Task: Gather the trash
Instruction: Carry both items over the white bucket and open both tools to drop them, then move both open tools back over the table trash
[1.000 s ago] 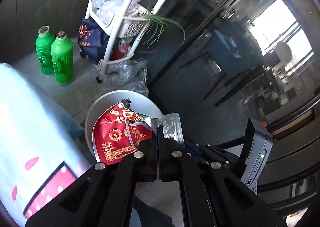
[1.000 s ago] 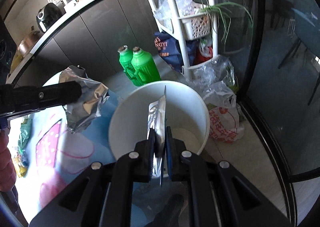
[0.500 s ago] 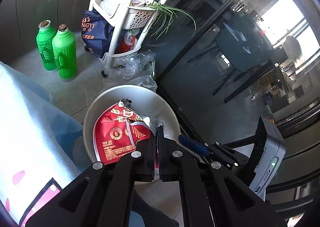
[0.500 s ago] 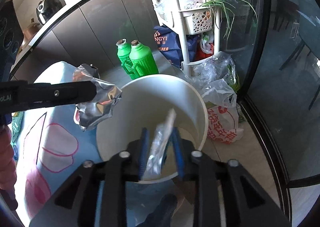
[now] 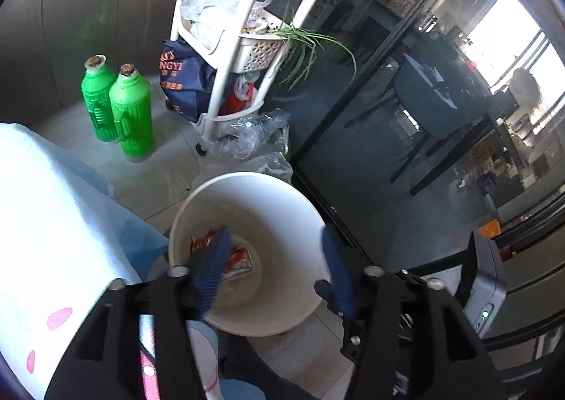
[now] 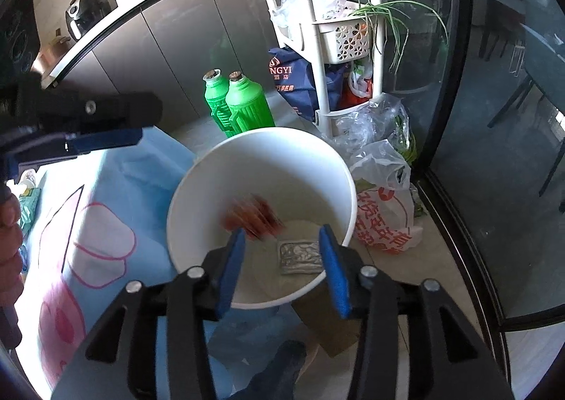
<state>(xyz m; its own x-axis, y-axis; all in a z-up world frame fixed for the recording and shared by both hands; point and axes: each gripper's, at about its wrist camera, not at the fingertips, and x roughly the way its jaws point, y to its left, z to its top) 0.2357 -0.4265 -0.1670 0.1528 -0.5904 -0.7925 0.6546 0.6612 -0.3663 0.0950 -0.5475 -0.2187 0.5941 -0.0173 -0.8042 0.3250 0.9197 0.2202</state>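
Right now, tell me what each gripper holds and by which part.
Nothing is held. The left gripper and right gripper are opening, empty, above the round white plastic bin, where the red snack wrapper and silver foil packet now sit.

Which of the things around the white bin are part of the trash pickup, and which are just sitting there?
Part of the job:
- white bin
- red wrapper, blurred, inside the bin
- silver foil packet on the bin's bottom
- left tongs and right tongs, both opening with nothing between them

Just lying about:
- two green bottles
- white trolley rack
- navy bag
- plastic bags on the floor
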